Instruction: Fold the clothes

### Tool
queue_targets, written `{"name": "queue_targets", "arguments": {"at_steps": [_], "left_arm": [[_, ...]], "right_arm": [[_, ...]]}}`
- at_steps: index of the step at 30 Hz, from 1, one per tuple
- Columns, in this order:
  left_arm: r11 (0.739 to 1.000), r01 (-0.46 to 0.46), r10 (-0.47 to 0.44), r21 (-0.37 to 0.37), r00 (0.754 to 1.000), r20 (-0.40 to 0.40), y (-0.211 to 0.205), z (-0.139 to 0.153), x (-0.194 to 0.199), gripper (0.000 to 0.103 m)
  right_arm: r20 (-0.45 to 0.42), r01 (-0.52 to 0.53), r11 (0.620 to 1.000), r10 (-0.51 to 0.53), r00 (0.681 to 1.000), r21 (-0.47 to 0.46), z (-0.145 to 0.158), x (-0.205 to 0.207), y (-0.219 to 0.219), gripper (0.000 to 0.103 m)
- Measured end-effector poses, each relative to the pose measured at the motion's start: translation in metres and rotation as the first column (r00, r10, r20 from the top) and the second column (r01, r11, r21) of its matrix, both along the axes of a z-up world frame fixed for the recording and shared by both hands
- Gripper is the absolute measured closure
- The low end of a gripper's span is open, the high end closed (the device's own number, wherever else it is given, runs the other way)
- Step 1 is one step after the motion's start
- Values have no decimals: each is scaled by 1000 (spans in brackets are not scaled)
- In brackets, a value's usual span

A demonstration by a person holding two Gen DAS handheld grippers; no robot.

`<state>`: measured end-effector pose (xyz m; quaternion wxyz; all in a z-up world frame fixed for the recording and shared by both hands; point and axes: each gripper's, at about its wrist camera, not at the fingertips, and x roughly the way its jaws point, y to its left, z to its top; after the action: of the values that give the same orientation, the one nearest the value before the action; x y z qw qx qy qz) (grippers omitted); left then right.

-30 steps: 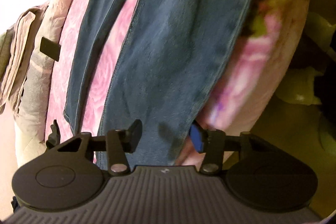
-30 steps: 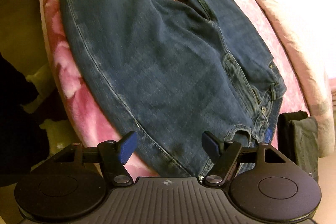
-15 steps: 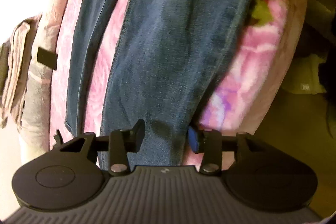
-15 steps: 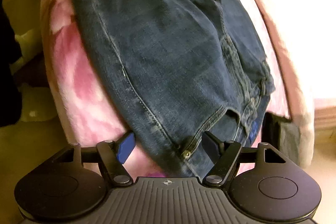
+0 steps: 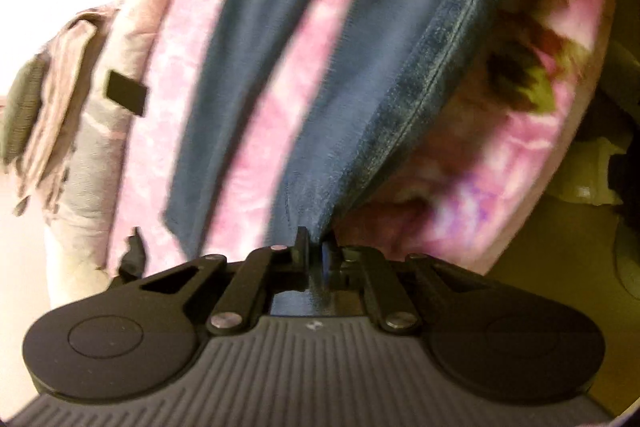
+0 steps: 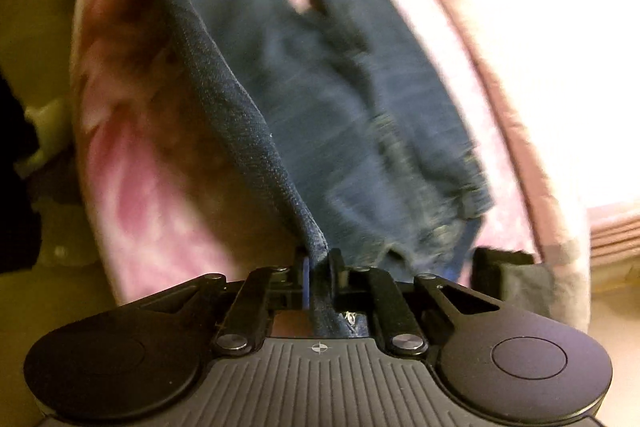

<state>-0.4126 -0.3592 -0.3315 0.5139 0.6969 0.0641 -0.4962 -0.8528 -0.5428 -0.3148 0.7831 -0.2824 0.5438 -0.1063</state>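
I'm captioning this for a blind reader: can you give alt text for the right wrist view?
The right claw is shut on a pinched-up edge of dark blue jeans, which rise from a pink floral blanket. The picture is motion-blurred; a dark folded garment lies at the lower right.

Jeans (image 5: 384, 75) spread on blanket (image 5: 500, 155), near edge pinched between both hand-held grippers, folded clothes (image 5: 44, 107) at far left

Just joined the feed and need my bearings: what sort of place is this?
Probably a bedroom: the jeans lie on a pink flowered blanket over what looks like a bed, with folded clothes stacked nearby.
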Motion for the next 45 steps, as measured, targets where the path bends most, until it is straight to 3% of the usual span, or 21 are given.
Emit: {"name": "queue_targets", "arguments": {"at_steps": [5, 8, 11, 14, 20, 25, 30, 34, 36, 38, 39, 45], "left_arm": [[998, -51, 50, -45, 998, -27, -38, 69, 16, 98], [996, -68, 66, -54, 997, -48, -71, 101, 32, 98], [997, -66, 63, -45, 996, -59, -110, 116, 53, 98], [998, -51, 53, 24, 994, -97, -150, 119, 78, 98], [985, 15, 22, 172, 978, -207, -228, 86, 132, 98], [972, 57, 6, 228, 964, -265, -265, 51, 164, 98], [966, 66, 1, 252, 966, -260, -289, 18, 183, 95], [969, 56, 0, 242, 975, -224, -302, 0, 185, 88], [974, 41, 4, 223, 980, -197, -306, -4, 184, 77], [980, 7, 29, 197, 984, -175, -307, -2, 183, 68], [982, -10, 45, 191, 983, -177, -308, 1, 184, 66], [981, -138, 166, 137, 961, -219, -298, 37, 183, 52]], "right_arm": [[89, 3, 999, 2, 996, -52, 76, 31, -35, 96], [126, -1, 997, 11, 992, -80, 108, 59, -63, 96], [135, -15, 994, 31, 990, -112, 117, 94, -94, 96], [111, -31, 992, 45, 993, -125, 112, 131, -126, 96], [15, -20, 995, 21, 1000, -101, 81, 204, -184, 96], [-38, 21, 997, -24, 999, -75, 48, 253, -217, 96], [-65, 74, 996, -77, 995, -54, 13, 289, -242, 96], [-89, 122, 992, -124, 988, -30, -11, 296, -253, 95], [-101, 143, 989, -145, 984, -26, -21, 297, -256, 80], [-79, 171, 985, -174, 982, -39, -21, 295, -254, 33], [-59, 181, 983, -183, 981, -36, -19, 292, -251, 29], [55, 222, 971, -227, 972, 84, 10, 279, -204, 29]]}}
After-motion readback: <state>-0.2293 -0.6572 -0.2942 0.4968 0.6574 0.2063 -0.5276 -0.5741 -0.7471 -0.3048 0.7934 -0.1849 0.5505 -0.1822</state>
